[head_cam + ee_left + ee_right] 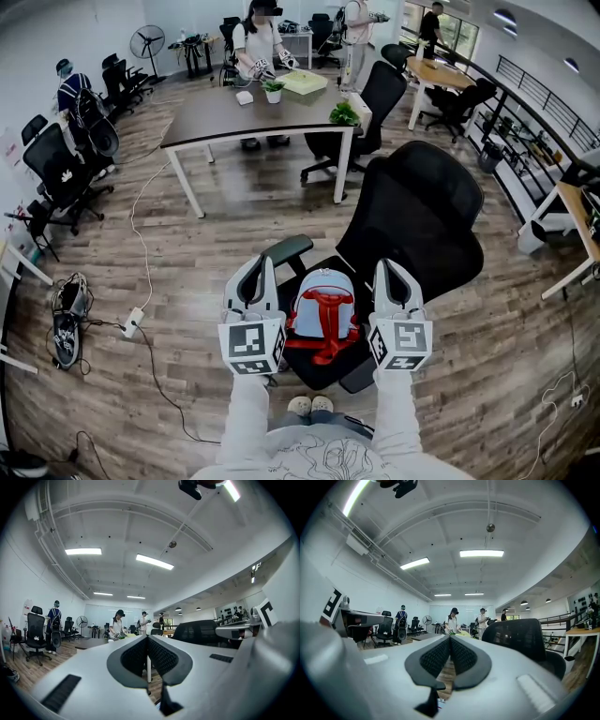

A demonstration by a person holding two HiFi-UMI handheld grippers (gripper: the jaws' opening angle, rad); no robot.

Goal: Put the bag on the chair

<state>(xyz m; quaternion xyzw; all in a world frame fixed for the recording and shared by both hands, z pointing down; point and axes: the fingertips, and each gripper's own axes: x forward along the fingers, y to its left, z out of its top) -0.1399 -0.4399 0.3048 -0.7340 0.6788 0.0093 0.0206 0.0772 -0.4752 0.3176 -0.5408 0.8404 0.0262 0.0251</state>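
A light blue bag (322, 312) with red straps lies on the seat of the black office chair (419, 217), seen from the head view. My left gripper (263, 265) hangs above the chair's left armrest, just left of the bag, its jaws shut with nothing between them. To the right of the bag my right gripper (389, 269) is held level with the other one, also shut and empty. Both gripper views point up and out across the room. The left gripper (148, 640) and the right gripper (450, 638) each show black pads pressed together. The bag is out of both gripper views.
A long dark table (253, 112) stands beyond the chair, with a person (260, 37) working at it. More black chairs (58, 169) line the left wall. Cables and a power strip (132, 322) lie on the wooden floor at the left. Desks (574, 211) stand at the right.
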